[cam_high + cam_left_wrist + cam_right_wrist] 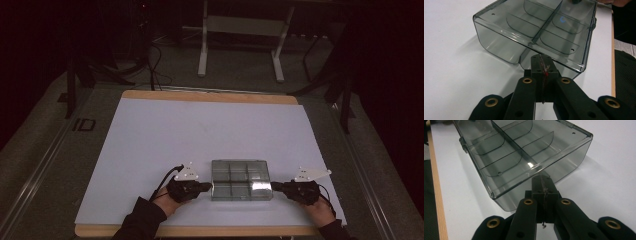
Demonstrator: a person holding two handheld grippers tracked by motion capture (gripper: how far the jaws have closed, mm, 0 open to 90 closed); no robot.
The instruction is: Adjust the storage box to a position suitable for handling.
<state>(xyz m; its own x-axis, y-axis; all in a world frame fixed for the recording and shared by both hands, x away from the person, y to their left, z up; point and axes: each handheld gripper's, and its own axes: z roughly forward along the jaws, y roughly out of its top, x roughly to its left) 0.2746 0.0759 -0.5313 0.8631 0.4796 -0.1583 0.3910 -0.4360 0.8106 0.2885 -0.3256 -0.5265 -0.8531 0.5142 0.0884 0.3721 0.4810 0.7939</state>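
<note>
A smoky-grey transparent plastic organiser box [242, 179], lidded and divided into curved-walled compartments, is seen on the white table mat [150, 145] near its front edge, between the clenched left gripper [209, 186] and clenched right gripper [274, 186], nothing grasped.

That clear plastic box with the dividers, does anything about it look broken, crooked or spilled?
Nothing stands out. The smoky compartment box sits flat and square on the white table, its compartments look empty, and the left gripper and right gripper sit shut at its two ends.
</note>
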